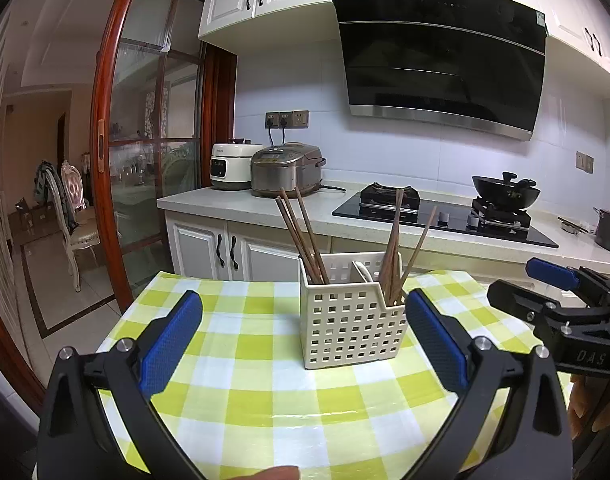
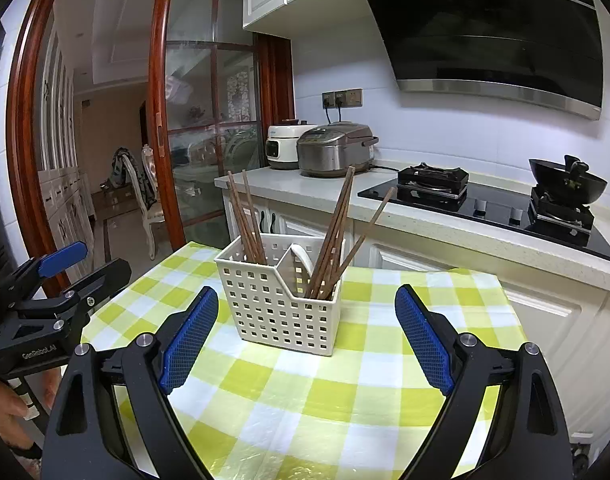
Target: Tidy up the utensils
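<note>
A white perforated utensil caddy with two compartments stands on the green-checked table. Brown chopsticks lean in the left compartment and more in the right compartment. My left gripper is open and empty, just in front of the caddy. My right gripper is open and empty, also in front of the caddy. Each gripper shows at the edge of the other's view: the right one, the left one.
Behind the table runs a kitchen counter with two rice cookers, a black gas hob and a wok. A range hood hangs above. A wood-framed glass door stands left.
</note>
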The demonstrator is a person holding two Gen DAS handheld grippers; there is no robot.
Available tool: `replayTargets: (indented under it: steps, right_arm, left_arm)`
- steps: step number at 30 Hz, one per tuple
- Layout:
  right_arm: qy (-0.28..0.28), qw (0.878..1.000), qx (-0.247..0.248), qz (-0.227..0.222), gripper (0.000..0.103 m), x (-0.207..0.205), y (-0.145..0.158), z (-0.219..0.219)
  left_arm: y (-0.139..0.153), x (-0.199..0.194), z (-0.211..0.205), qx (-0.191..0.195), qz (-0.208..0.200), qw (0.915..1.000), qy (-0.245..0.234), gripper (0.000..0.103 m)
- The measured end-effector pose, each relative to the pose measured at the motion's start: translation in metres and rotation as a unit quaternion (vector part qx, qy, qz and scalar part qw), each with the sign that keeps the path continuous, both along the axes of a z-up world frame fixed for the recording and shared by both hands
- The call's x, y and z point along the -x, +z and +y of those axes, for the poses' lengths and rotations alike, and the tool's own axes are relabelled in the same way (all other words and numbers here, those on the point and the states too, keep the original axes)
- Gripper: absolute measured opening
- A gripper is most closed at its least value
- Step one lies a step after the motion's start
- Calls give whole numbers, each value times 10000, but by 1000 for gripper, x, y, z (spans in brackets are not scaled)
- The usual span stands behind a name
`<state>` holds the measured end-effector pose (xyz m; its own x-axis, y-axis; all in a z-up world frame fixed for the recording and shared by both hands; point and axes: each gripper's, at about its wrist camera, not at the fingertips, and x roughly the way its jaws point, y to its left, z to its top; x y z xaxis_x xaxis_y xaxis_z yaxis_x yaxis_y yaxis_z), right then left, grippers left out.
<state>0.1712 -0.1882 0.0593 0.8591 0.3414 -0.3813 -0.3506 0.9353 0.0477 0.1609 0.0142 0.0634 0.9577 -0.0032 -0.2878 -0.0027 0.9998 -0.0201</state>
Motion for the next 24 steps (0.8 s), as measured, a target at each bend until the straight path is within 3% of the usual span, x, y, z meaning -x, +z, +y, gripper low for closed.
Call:
replayTargets:
  steps: [24]
  right_arm:
    - [35, 10000, 4, 1, 85, 1, 2, 1]
  left_arm:
    - [3, -2, -2, 86, 5, 10000, 9, 98]
